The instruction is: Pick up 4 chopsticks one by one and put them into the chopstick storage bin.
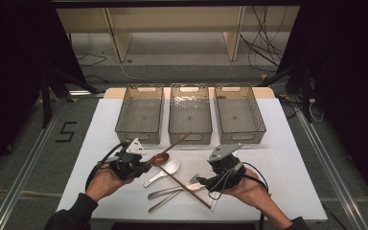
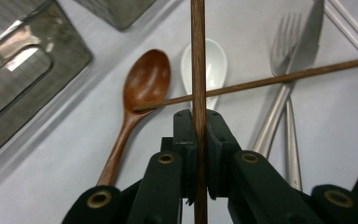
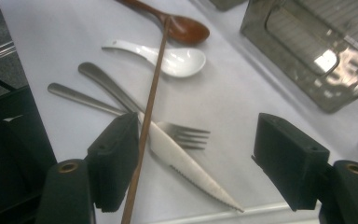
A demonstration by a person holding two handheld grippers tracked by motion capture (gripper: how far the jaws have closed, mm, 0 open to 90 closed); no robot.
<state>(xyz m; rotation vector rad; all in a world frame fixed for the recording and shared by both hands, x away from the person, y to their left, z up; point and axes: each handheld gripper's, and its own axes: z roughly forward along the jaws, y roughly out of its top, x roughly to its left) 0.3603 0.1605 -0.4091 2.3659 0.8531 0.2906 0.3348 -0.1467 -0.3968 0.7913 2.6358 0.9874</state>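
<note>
My left gripper (image 1: 143,165) (image 2: 198,116) is shut on a dark wooden chopstick (image 1: 177,142) (image 2: 197,56), which slants up toward the middle basket. A second chopstick (image 1: 187,189) (image 2: 279,79) (image 3: 151,93) lies across the cutlery on the table. It runs along the inner face of one jaw of my right gripper (image 1: 210,180) (image 3: 200,158), whose jaws stand wide open with no pad pressing on it. Between the two grippers lie a brown wooden spoon (image 1: 160,158) (image 2: 145,81) (image 3: 186,27), a white ceramic spoon (image 1: 165,171) (image 2: 213,63) (image 3: 172,58), a metal fork (image 2: 283,42) (image 3: 189,135) and a serrated knife (image 3: 186,163).
Three clear mesh baskets stand side by side at the back of the white table (image 1: 287,158): left (image 1: 122,115), middle (image 1: 190,135), right (image 1: 260,117). A basket wall (image 3: 317,56) is close on the right in the right gripper view. Dark floor and cables lie beyond the table.
</note>
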